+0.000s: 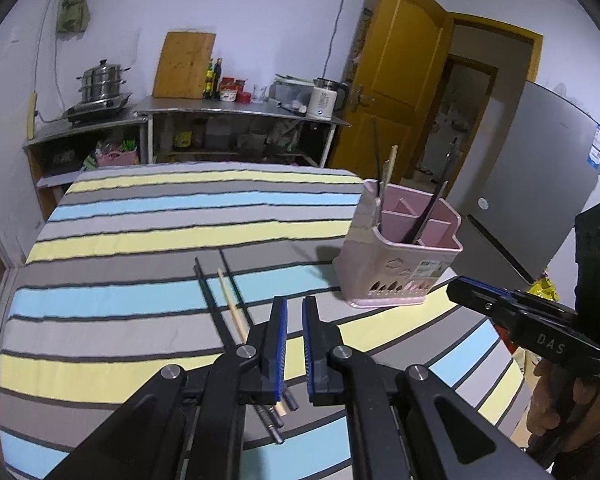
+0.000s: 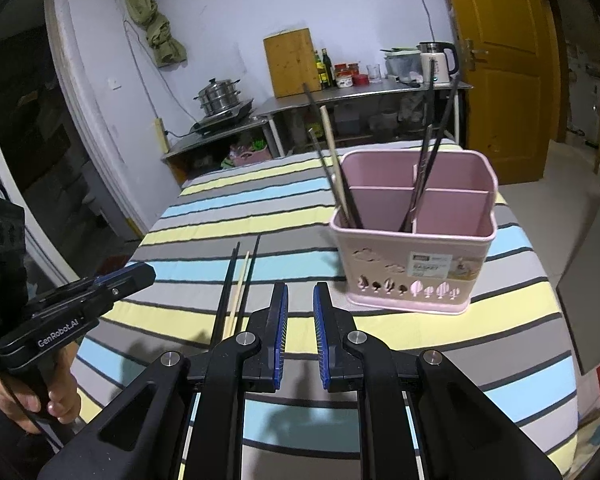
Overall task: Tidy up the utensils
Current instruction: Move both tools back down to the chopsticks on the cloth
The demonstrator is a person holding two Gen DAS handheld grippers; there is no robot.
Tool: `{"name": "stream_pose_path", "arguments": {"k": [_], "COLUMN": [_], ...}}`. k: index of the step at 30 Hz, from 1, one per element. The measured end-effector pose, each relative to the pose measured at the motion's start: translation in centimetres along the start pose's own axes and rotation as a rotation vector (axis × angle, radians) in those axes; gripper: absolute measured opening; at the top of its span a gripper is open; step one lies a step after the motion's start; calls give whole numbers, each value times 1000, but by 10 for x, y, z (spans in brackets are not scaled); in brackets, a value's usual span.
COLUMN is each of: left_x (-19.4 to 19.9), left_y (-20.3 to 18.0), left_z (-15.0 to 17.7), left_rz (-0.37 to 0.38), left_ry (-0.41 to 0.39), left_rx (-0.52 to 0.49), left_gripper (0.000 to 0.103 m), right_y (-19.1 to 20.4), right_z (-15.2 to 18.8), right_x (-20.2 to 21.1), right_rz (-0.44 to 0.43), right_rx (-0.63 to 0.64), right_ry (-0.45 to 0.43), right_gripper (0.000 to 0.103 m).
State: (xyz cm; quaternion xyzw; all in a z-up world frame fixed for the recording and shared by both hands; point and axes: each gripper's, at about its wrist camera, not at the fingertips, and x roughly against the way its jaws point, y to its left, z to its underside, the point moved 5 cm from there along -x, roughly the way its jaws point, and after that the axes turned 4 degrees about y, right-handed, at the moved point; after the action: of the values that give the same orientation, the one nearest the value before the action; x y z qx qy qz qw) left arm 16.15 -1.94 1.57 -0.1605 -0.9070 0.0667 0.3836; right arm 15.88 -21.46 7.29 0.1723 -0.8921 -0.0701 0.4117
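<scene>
A pink utensil holder (image 1: 400,248) (image 2: 412,240) stands on the striped tablecloth (image 1: 140,240) (image 2: 420,340), with several chopsticks upright in its compartments. Two black chopsticks (image 1: 210,296) (image 2: 225,292) and a wooden chopstick (image 1: 231,304) (image 2: 239,288) lie side by side on the cloth. My left gripper (image 1: 295,304) hovers just right of them, its jaws almost together and empty; it also shows in the right wrist view as the left gripper (image 2: 140,276). My right gripper (image 2: 301,292) hangs between the loose chopsticks and the holder, slightly open and empty.
Behind the table stand steel counters (image 1: 240,110) with a steamer pot (image 1: 102,82), a cutting board (image 1: 184,66), bottles and a kettle (image 1: 326,98). A yellow door (image 1: 396,92) and a grey fridge (image 1: 532,184) are at the right. A person's hand (image 2: 40,400) holds each gripper.
</scene>
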Motion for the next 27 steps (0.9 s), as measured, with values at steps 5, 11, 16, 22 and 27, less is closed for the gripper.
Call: {"name": "stream_pose_path", "arguments": {"k": [5,11,16,22,27], "left_x": [-9,-26,-48,-82,-110], "left_y": [19,40,57,70,76], "left_z": [13,27,35,32,29], "left_rz": [-19,-44,-55,-79,-102], "left_ry": [30,73,110,133,158], "left_rx": [46,98,137,169,178], "left_gripper": [11,14,19,28,30], "right_y": [8,19,24,28,28], "right_z": [7,15,20,27,30], "right_x": [-14,-31,-45,-62,-74], "right_rz": [-16,-32,-42,-49,-53], "right_rx": [13,31,42,52,53], "right_ry": [33,77,107,142,166], "right_gripper": [13,13,13,13,13]}}
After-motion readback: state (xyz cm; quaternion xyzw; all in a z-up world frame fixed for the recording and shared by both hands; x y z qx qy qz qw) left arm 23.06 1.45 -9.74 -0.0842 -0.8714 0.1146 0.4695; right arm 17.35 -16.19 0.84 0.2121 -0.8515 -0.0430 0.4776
